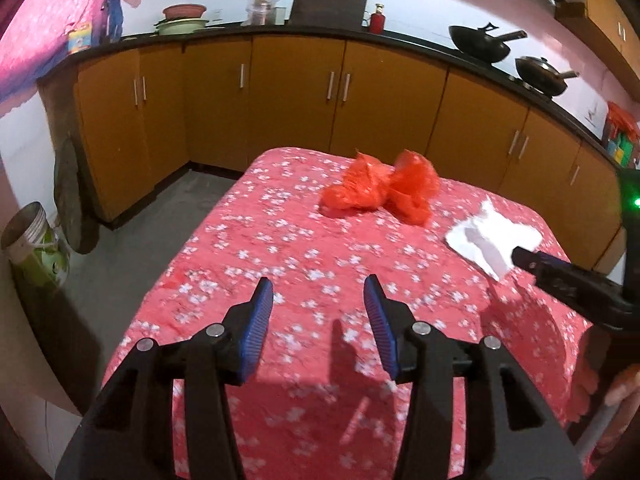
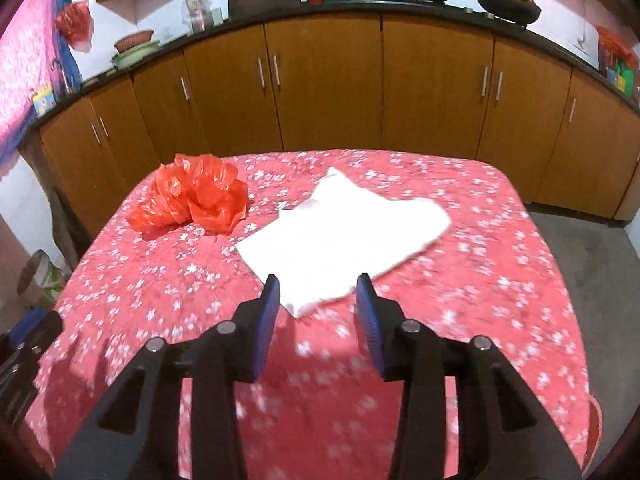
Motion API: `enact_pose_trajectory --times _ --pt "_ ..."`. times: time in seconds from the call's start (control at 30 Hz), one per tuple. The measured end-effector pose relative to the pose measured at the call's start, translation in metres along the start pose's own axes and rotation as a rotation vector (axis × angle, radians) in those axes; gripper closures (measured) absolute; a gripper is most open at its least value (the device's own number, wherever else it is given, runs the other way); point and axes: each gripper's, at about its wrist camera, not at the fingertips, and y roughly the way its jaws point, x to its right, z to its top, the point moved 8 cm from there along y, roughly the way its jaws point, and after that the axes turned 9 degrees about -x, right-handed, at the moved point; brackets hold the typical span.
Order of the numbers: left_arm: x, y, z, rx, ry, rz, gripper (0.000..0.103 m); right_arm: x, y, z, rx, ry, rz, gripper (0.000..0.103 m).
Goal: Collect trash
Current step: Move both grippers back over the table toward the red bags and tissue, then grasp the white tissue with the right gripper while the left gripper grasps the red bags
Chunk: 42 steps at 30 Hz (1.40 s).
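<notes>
A crumpled red plastic bag (image 1: 380,192) (image 2: 192,200) lies at the far side of a table under a red flowered cloth (image 1: 280,240) (image 2: 500,280). To its right lies a flat white sheet of paper (image 1: 492,236) (image 2: 340,236). My left gripper (image 1: 318,284) hovers over the cloth short of the bag, open, with nothing between its fingers. My right gripper (image 2: 318,280) is open too; the paper's near corner lies just beyond and between its blue pads, which do not press on it. In the left wrist view a black finger of the right gripper (image 1: 532,260) overlaps the paper's near edge.
Orange cabinets (image 2: 320,80) under a dark counter run behind the table. Two woks (image 1: 480,44) and bowls (image 1: 184,20) stand on the counter. A metal bucket (image 1: 32,240) sits on the grey floor (image 1: 160,216) at the left. Part of the left gripper (image 2: 24,352) shows at the right wrist view's left edge.
</notes>
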Motion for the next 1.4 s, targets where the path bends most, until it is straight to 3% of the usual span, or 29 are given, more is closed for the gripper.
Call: enact_pose_trajectory --times 0.23,0.27,0.33,0.4,0.7,0.83,1.13,1.2,1.4 --pt "-0.008 0.012 0.017 0.017 -0.012 0.004 0.05 -0.006 0.028 0.006 -0.061 -0.012 -0.087 0.063" --pt "-0.007 0.015 0.019 0.018 -0.008 0.006 0.05 -0.004 0.031 0.006 -0.073 -0.004 -0.096 0.067" --pt "-0.005 0.021 0.023 0.016 -0.001 0.005 0.05 0.0 0.037 0.004 -0.097 0.016 -0.087 0.095" --pt "-0.001 0.028 0.029 0.014 0.009 0.0 0.045 0.007 0.039 0.002 -0.104 0.04 -0.067 0.1" --pt "0.023 0.068 0.067 0.014 0.048 0.003 0.037 0.038 0.002 -0.005 0.026 0.094 -0.02 0.1" --pt "0.035 0.08 0.082 0.008 0.092 0.028 0.036 0.042 -0.004 -0.004 0.042 0.084 -0.015 0.1" --pt "0.04 0.116 0.089 -0.095 0.149 0.022 0.036 0.04 -0.002 -0.003 0.037 0.084 0.02 0.1" --pt "0.039 0.123 0.087 -0.123 0.145 0.005 0.041 0.041 -0.001 -0.004 0.032 0.087 0.026 0.1" --pt "0.036 0.128 0.086 -0.151 0.108 -0.044 0.073 0.042 0.001 -0.004 0.024 0.091 0.032 0.1"
